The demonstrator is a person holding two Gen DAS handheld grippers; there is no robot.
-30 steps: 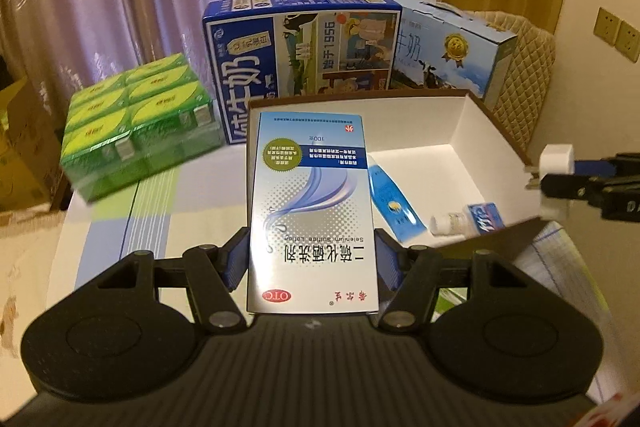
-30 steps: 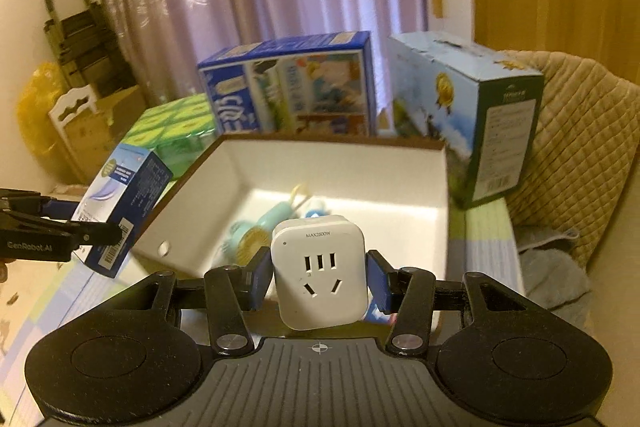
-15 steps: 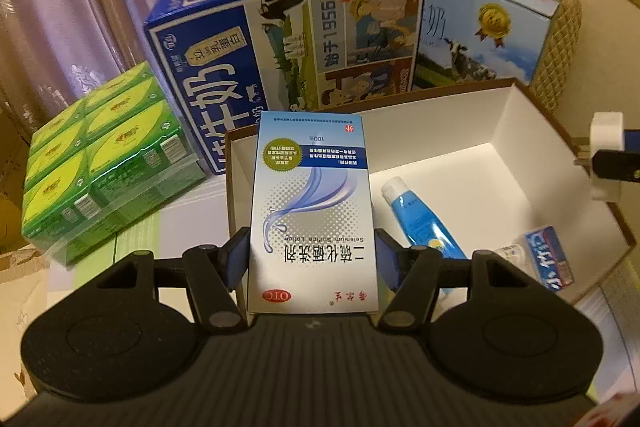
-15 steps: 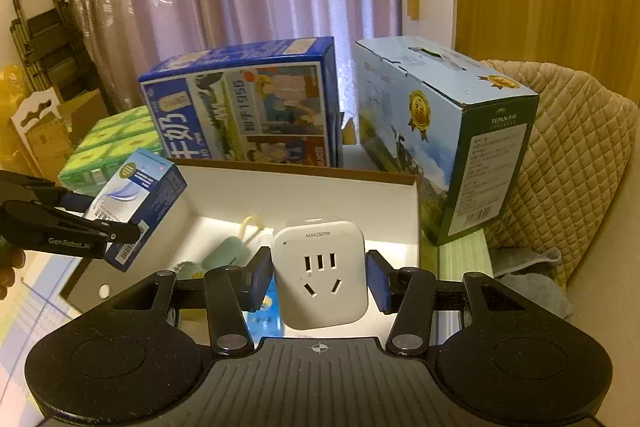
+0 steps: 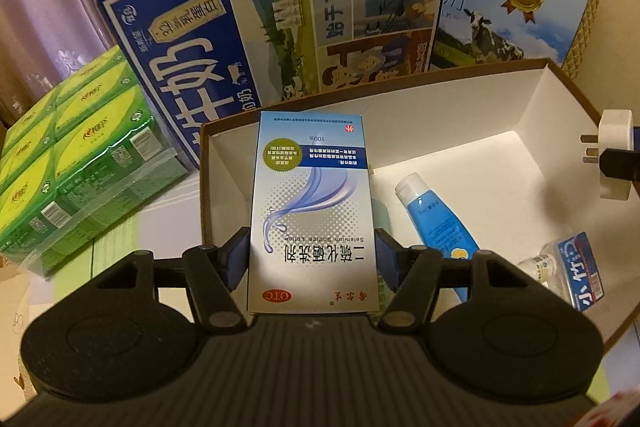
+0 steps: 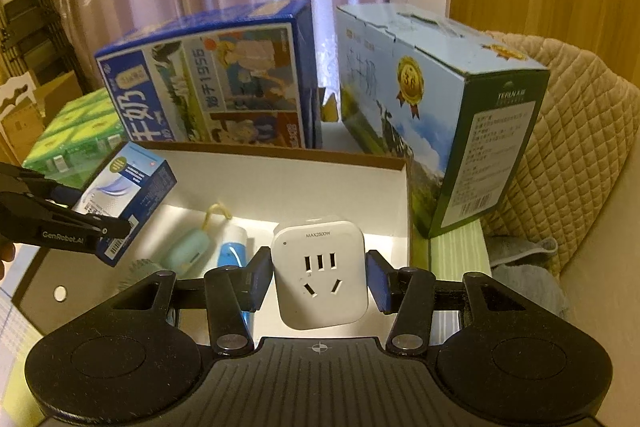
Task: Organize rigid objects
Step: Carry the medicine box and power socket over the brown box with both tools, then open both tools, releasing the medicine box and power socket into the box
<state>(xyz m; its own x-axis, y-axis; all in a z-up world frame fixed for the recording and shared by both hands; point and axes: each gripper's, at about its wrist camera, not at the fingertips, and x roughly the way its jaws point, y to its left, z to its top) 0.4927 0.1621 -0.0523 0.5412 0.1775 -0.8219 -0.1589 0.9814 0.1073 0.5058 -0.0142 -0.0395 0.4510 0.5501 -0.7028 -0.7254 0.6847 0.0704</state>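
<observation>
Left gripper (image 5: 312,255) fingers clamp the lotion carton (image 5: 312,211), right gripper (image 6: 318,283) fingers pinch the white adapter (image 6: 319,279), both over the open box (image 5: 460,115). Best lower each onto bare floor beyond the fingers, clear of the blue tube (image 5: 436,223).

The lotion box (image 5: 312,211) is glossy printed card. The plug adapter (image 6: 319,277) is smooth white plastic with a soft sheen. The open tray box (image 5: 460,115) has matt white card walls and a brown rim. The milk carton (image 5: 280,15) is shiny printed cardboard. The green packs (image 5: 76,155) sit under clear glossy film. The chair cover (image 6: 580,131) is quilted beige cloth.
</observation>
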